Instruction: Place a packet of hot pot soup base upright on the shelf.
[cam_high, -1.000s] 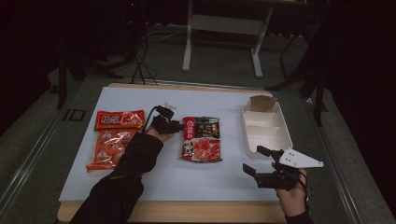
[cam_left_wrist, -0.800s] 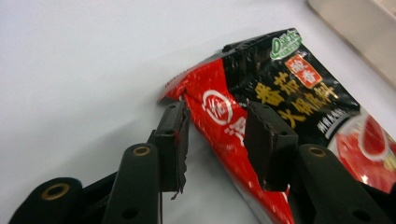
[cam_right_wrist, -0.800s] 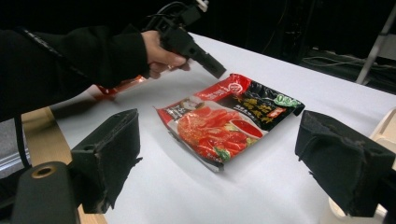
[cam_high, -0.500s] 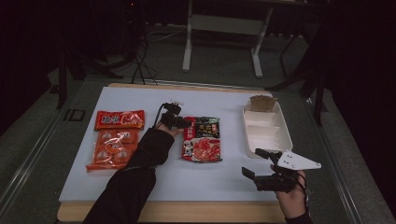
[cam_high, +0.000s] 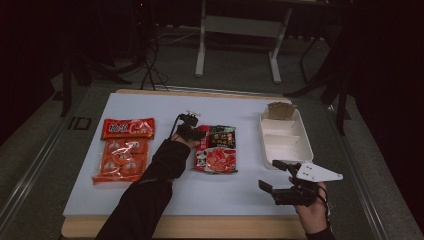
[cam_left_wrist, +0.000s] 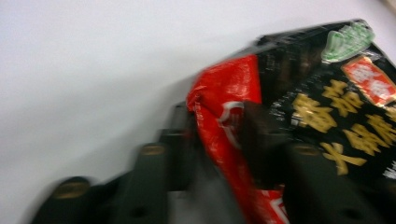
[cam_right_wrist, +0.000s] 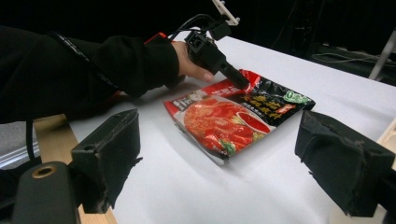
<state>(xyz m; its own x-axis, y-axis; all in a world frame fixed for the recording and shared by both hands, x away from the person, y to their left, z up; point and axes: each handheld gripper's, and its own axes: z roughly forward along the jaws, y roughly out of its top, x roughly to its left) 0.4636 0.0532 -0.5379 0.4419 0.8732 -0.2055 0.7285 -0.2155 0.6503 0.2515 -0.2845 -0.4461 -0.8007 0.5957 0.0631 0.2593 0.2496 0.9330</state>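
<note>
**Inspector:** What is the left gripper (cam_high: 196, 134) doing at this station?

**Onlooker:** It is sitting at the left edge of the red-and-black packet (cam_high: 216, 149), near the packet's far corner. In the left gripper view the packet's (cam_left_wrist: 299, 112) red edge is lying between the two black jaws, which have just been closing on it. That picture is blurring, so I cannot tell whether the pads are pressing on the foil yet or only bracketing it.

**Inspector:** And the packet itself?

**Onlooker:** It is lying flat on the white table (cam_high: 225, 200), about mid-table, between the orange packs and the white tray (cam_high: 286, 141). In the right gripper view its (cam_right_wrist: 236, 116) black end is pointing away from the person and its red end toward them.

**Inspector:** The right gripper (cam_high: 273, 174)?

**Onlooker:** It is hovering near the front edge, just this side of the tray's near end, in the person's right hand (cam_high: 312, 212). Its jaws are standing wide apart with nothing between them, and they are facing the packet from well off.

**Inspector:** Anything else lying about?

**Onlooker:** Two orange packs are lying to the left: a long one (cam_high: 128, 128) farther back and a larger one (cam_high: 120, 159) just in front, touching it. The tray is holding a brown item (cam_high: 280, 110) in its far compartment.
</note>
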